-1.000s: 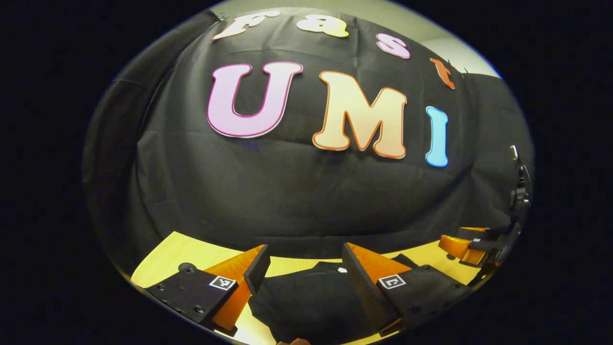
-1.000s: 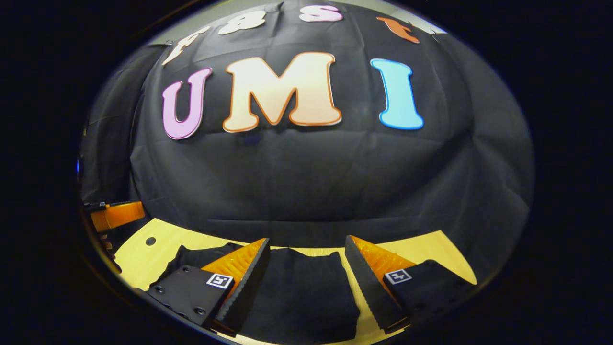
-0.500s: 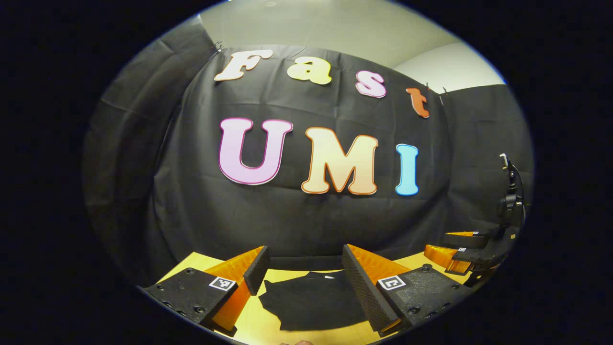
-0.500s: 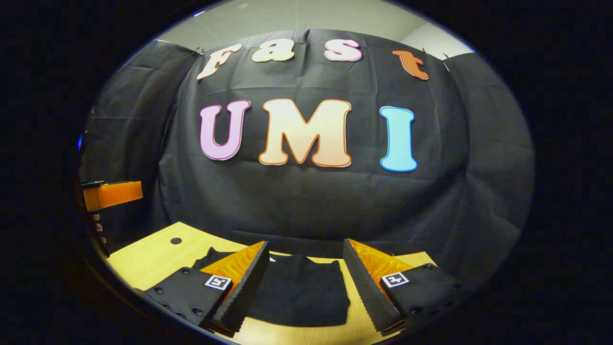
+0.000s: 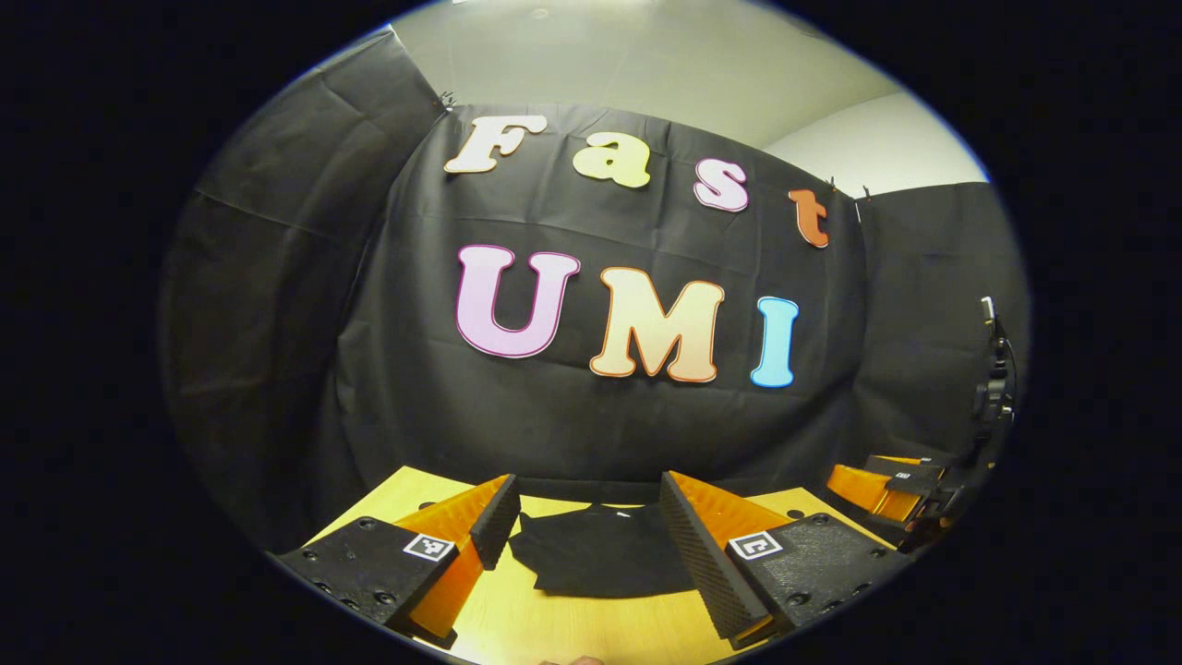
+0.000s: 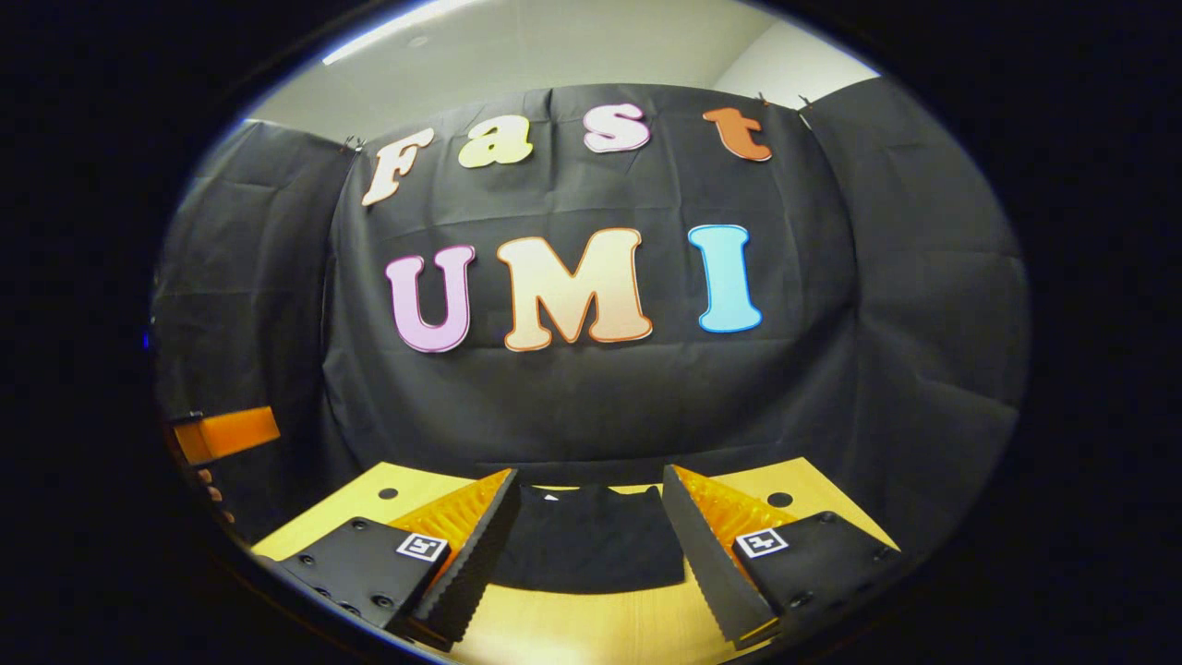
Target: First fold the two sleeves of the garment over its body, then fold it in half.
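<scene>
Table (image 5: 563, 628): we note a pale wooden top that runs up to the black cloth wall at its far edge; in the right gripper view a small round hole (image 6: 779, 500) sits near the far right corner and another (image 6: 388, 493) near the far left corner.
Garment (image 5: 600, 559): black, lying flat as a compact folded block on the table, toward its far edge and about midway between the sides (we cannot make out separate sleeves); in the right gripper view it (image 6: 596, 551) shows the same way, with bare wood on the near side.
Left gripper (image 5: 586, 536): raised off the table, fingers spread wide, nothing between them, apart from the garment.
Right gripper (image 6: 591, 536): likewise raised, fingers wide apart and holding nothing; in the left gripper view we see it (image 5: 886, 485) off near the table's right edge.
</scene>
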